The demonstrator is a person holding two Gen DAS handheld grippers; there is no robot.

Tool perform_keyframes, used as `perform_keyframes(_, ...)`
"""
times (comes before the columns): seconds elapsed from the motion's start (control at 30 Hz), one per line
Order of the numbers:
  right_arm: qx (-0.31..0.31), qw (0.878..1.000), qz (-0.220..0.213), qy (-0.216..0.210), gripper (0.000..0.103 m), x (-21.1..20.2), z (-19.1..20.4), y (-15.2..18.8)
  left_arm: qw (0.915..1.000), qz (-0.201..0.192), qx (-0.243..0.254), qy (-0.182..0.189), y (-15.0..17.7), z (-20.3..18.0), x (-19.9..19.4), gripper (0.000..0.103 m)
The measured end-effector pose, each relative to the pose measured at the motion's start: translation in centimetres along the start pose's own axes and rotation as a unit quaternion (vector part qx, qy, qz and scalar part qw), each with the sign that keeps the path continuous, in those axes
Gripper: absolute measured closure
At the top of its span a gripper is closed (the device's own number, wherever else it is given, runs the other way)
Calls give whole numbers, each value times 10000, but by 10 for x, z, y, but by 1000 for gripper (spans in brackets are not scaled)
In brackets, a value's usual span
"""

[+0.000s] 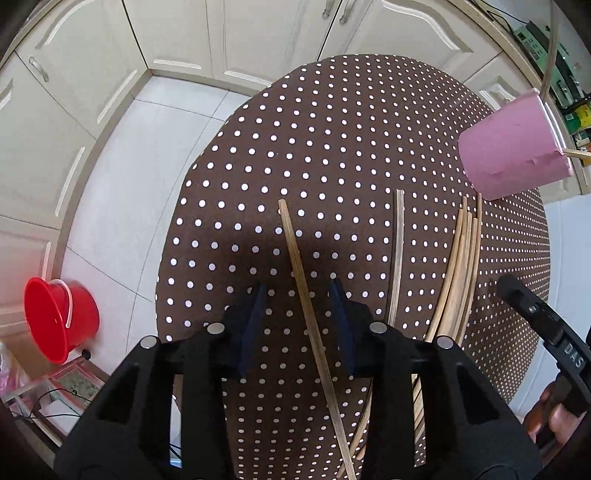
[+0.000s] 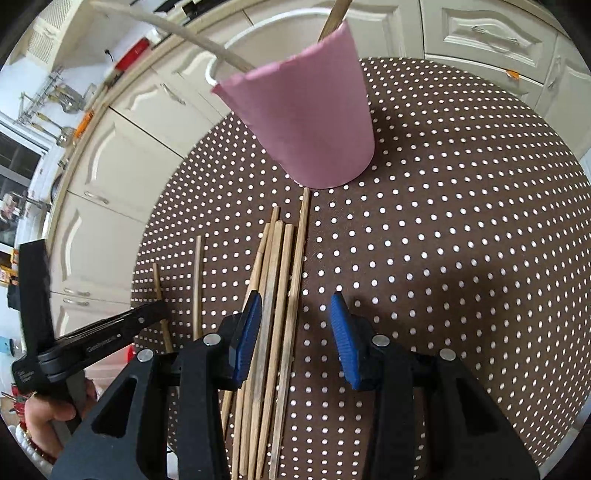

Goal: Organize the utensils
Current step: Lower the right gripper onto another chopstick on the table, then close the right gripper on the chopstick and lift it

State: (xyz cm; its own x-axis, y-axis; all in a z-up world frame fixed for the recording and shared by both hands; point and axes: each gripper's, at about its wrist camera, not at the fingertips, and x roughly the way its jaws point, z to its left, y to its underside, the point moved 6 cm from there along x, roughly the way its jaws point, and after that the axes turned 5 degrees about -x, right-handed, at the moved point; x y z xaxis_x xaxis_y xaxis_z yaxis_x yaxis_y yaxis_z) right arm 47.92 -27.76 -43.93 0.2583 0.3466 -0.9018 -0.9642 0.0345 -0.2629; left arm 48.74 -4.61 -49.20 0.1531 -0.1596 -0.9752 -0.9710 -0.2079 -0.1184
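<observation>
Several wooden chopsticks lie on a round table with a brown polka-dot cloth (image 1: 332, 147). In the left wrist view my left gripper (image 1: 299, 295) is open, its jaws either side of a single chopstick (image 1: 306, 295) lying on the cloth. Another single chopstick (image 1: 397, 258) and a bundle (image 1: 458, 273) lie to the right. A pink cup (image 1: 513, 147) at the far right holds chopsticks. In the right wrist view my right gripper (image 2: 297, 306) is open over the bundle (image 2: 277, 295), below the pink cup (image 2: 306, 122). The left gripper shows at the left of that view (image 2: 122, 328).
Cream kitchen cabinets (image 1: 184, 33) surround the table. A red bucket (image 1: 59, 317) stands on the tiled floor at the left. Two single chopsticks (image 2: 197, 284) lie left of the bundle. The right gripper's arm (image 1: 535, 317) shows at the right edge.
</observation>
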Motion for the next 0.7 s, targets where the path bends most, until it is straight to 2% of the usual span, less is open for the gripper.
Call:
perform_keyframes(0.2,-182,9985,344,379,70,21,-3,-9,9994,-172,92,-283,-1,-3,-1,78)
perform_keyframes(0.37,-464,9952,366,776,79,26,4,-24,9995,-162,-15,-274,-2,4,-2,91)
perform_keyframes(0.43,-590,9936,422,865,79,29,8,-27,9995,-162,-42,-270,-1,12,-2,94)
perform_keyframes(0.6,-930,9878,455,1166,83,34,19,-31,9996,-154,-94,-220,1,17,-4,95)
perform_keyframes(0.7,-871,9883,445,1169,93,32,15,-30,9997,-131,-97,-202,1,19,-4,96)
